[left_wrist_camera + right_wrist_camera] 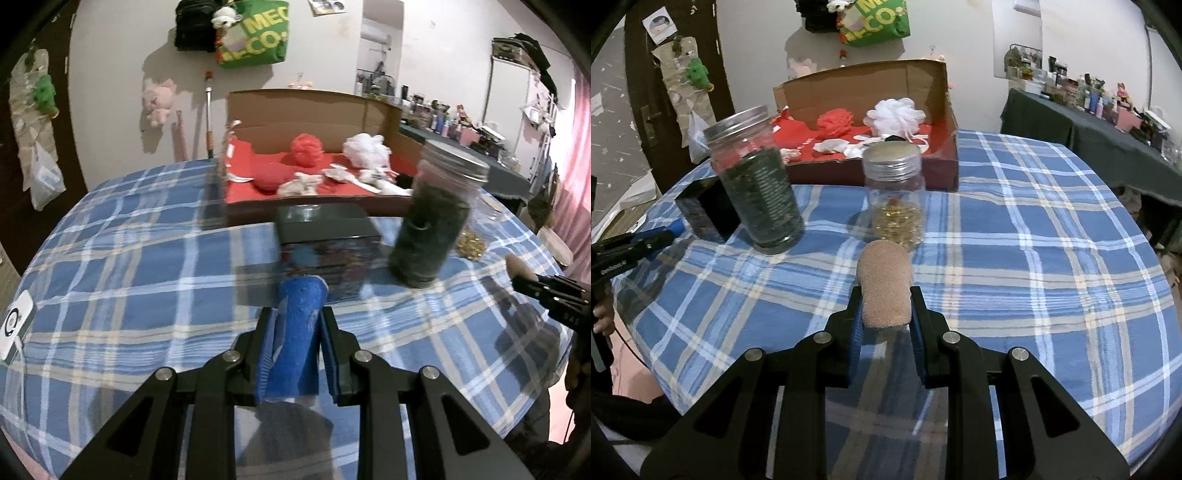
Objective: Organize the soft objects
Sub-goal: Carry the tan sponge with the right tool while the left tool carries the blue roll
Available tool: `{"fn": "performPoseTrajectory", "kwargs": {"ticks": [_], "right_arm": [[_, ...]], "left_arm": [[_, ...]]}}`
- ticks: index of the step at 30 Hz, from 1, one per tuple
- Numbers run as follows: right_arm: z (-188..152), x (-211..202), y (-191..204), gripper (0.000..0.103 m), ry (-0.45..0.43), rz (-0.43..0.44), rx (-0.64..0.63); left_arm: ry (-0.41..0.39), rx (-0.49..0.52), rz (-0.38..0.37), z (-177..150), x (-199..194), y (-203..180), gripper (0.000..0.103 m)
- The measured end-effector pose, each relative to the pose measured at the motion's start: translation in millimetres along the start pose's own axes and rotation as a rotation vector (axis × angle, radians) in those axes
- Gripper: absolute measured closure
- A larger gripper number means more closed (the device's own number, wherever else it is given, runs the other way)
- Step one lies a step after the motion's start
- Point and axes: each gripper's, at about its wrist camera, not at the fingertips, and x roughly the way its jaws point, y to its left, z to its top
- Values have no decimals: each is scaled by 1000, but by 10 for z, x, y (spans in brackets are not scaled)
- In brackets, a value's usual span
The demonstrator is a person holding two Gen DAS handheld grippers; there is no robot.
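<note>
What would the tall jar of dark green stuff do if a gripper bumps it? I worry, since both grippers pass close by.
The tall jar stands upright, taller than wide, so a knock near its metal lid could probably tip it. It looks mostly full, so likely fairly heavy and steadier than the shorter jar. Once tipped, its round body would probably roll across the checked cloth.

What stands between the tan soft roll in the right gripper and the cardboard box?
In the right wrist view, a jar of golden pieces stands between the tan roll and the cardboard box.

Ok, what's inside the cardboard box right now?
The cardboard box holds a red pouf, a white pouf and small white soft pieces on a red lining; its near wall hides anything lower.
</note>
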Motion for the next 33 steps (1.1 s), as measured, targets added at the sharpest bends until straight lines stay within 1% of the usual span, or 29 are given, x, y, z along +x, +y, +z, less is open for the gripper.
{"fn": "performPoseTrajectory", "kwargs": {"ticks": [11,15,18,22,26,33], "right_arm": [[136,116,-259,81,23,-38,16],[234,169,-381,81,20,-29,11],[332,224,-450,81,14,-20,-10],[477,321,-537,81,18,-8,-39],[608,398,-590,81,17,13,-61],[741,492,-588,81,20,52,-124]], "left_arm": [[-4,-27,60,85,37,350,77],[-33,-21,50,159,83,449,77],[-62,8,18,248,141,510,77],[-74,61,-28,386,233,545,77],[-67,104,-74,484,318,547,77],[-63,154,-121,580,433,539,77]]}}
